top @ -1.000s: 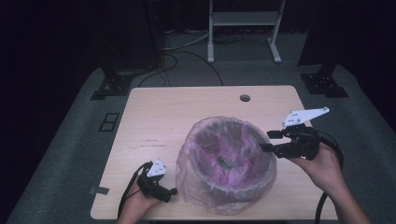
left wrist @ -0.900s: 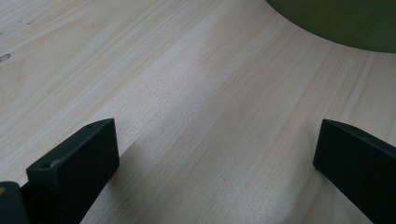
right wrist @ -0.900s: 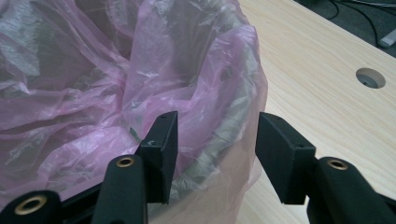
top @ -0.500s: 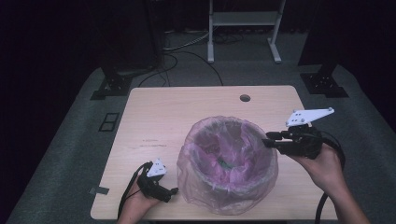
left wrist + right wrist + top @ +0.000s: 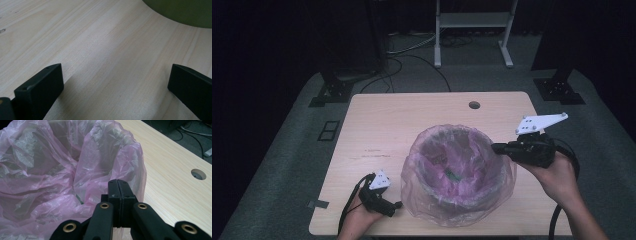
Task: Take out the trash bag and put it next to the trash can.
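A round bin lined with a thin pink plastic bag (image 5: pixel 457 170) stands on the right half of the wooden table (image 5: pixel 382 125). My right gripper (image 5: pixel 495 148) reaches the bag's right rim from the side. Its jaws have just been closing and now meet at the pink bag (image 5: pixel 75 170), whose rim film runs into them. My left gripper (image 5: pixel 398 204) rests low on the table at the bag's front left. In the left gripper view my left gripper (image 5: pixel 116 72) has its jaws wide apart over bare wood, and the bin's green wall (image 5: pixel 180 12) curves just ahead.
A round cable hole (image 5: pixel 474 105) sits near the table's far edge, also seen as the cable hole (image 5: pixel 198 174) to the right of the bag. Stands, cables and a white frame (image 5: pixel 472 20) occupy the dark floor behind the table.
The right gripper's jaws have gone from apart to pressed together at the bag's right rim. The left hand and its gripper have kept still.
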Demonstrator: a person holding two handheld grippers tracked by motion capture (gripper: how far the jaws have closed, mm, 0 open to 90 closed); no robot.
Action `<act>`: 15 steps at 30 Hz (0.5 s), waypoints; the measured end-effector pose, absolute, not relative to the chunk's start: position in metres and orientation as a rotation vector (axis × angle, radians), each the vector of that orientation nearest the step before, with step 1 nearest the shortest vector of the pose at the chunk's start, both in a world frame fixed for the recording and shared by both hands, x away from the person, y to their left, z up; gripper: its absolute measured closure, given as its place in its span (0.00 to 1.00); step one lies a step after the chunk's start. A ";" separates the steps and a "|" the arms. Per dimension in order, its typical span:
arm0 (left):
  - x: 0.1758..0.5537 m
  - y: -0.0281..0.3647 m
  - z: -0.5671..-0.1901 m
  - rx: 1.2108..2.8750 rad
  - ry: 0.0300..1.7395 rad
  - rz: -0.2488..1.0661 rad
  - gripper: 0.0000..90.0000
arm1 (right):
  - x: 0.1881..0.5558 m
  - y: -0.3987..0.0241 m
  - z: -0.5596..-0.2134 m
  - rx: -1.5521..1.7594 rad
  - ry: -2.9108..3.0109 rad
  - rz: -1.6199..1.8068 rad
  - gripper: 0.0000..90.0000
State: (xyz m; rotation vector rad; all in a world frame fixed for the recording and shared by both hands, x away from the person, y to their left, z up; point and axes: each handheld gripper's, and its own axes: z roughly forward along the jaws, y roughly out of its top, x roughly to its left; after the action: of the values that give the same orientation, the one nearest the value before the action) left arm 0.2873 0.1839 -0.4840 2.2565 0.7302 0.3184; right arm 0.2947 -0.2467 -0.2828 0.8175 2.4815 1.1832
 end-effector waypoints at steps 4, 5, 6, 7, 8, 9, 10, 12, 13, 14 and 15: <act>0.287 0.184 -0.484 2.256 0.731 0.319 0.00 | 0.297 -0.245 -0.281 0.809 2.488 1.204 1.00; 0.287 0.184 -0.484 2.256 0.731 0.319 0.00 | 0.297 -0.244 -0.280 0.806 2.488 1.206 1.00; 0.287 0.184 -0.484 2.256 0.730 0.318 0.00 | 0.298 -0.242 -0.279 0.803 2.490 1.209 1.00; 0.287 0.184 -0.484 2.256 0.731 0.319 0.00 | 0.298 -0.242 -0.278 0.799 2.492 1.214 1.00; 0.287 0.184 -0.484 2.256 0.730 0.319 0.00 | 0.299 -0.240 -0.277 0.791 2.493 1.215 1.00; 0.287 0.184 -0.484 2.256 0.731 0.319 0.00 | 0.299 -0.239 -0.276 0.791 2.495 1.221 1.00; 0.287 0.184 -0.484 2.256 0.730 0.319 0.00 | 0.300 -0.238 -0.276 0.785 2.497 1.228 1.00; 0.287 0.184 -0.484 2.256 0.730 0.319 0.00 | 0.301 -0.236 -0.274 0.779 2.499 1.229 1.00; 0.287 0.184 -0.484 2.256 0.731 0.319 0.00 | 0.302 -0.234 -0.273 0.773 2.501 1.231 1.00; 0.287 0.184 -0.484 2.256 0.730 0.318 0.00 | 0.302 -0.233 -0.272 0.766 2.501 1.234 1.00; 0.287 0.184 -0.484 2.256 0.731 0.319 0.00 | 0.303 -0.231 -0.271 0.768 2.504 1.234 1.00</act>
State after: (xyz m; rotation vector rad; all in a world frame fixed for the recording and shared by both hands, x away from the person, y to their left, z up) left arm 0.2873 0.1838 -0.4840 2.2565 0.7306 0.3189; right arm 0.3025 -0.2313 -0.2713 0.7680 2.5038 1.2343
